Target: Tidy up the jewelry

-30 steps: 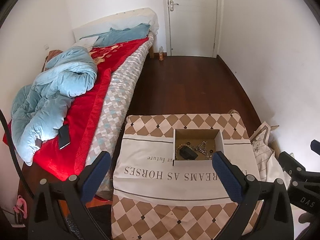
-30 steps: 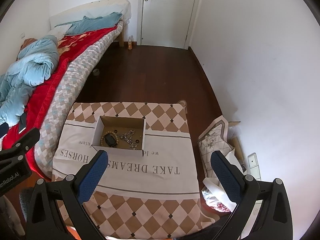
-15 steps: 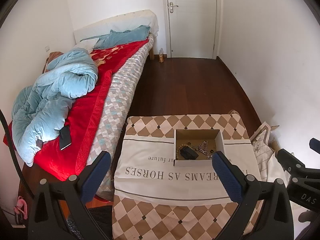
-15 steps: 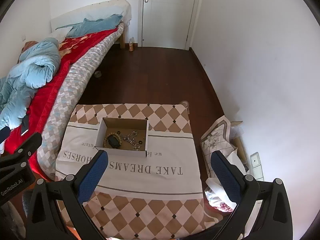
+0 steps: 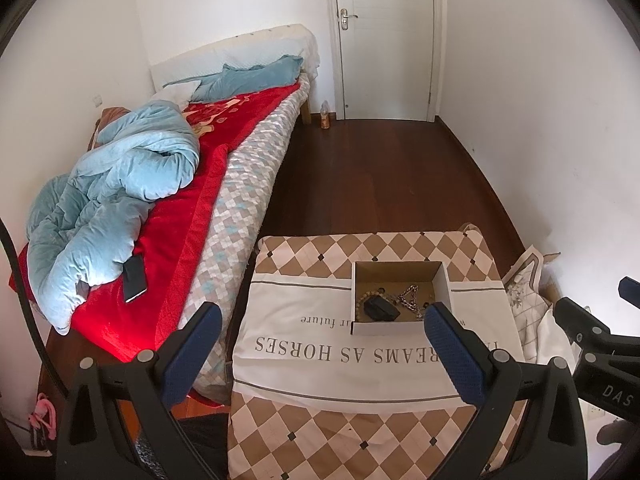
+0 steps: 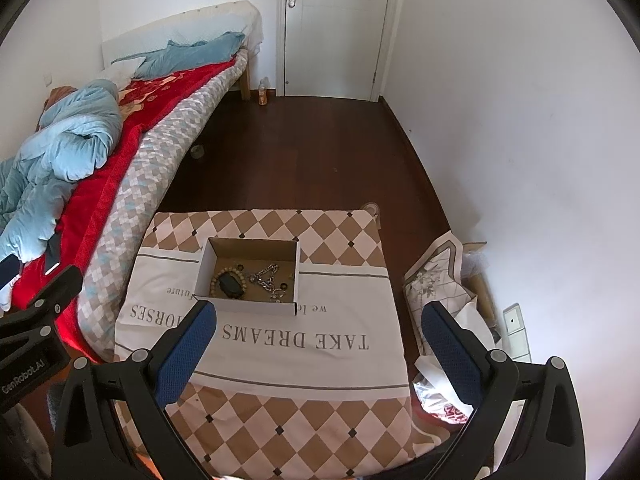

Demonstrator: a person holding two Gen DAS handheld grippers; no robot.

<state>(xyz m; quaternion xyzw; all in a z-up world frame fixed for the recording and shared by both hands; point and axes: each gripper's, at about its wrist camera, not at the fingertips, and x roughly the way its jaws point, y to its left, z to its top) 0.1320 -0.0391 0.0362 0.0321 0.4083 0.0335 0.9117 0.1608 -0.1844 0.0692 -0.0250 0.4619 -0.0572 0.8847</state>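
Change: against the frames a second ago, we see both views sit a little higher and further back; the box contents lie as they did.
Left gripper [image 5: 322, 334]: we hold it above the near part of the table, jaws spread wide, nothing between them.
Right gripper [image 6: 318, 334]: likewise spread wide and empty, above the near edge.
Jewelry: a cardboard box [image 6: 248, 276] near the table's middle holds a bead bracelet [image 6: 220, 276], a dark flat object [image 6: 230, 285] and a silver chain [image 6: 266, 276].
Surface: a low table under a checked cloth [image 6: 280, 412] printed with "TAKE DREAMS AS HORSES".
Room: dark wood floor, white walls, a closed white door [image 5: 384, 36] at the far end, a bed [image 5: 240, 168] along the left with a red blanket and a pale blue quilt [image 5: 116, 184].
Left view only: a phone [image 5: 134, 279] on the red blanket.
Right view only: a wall socket [image 6: 516, 332] low on the right wall, and bags beside the table.
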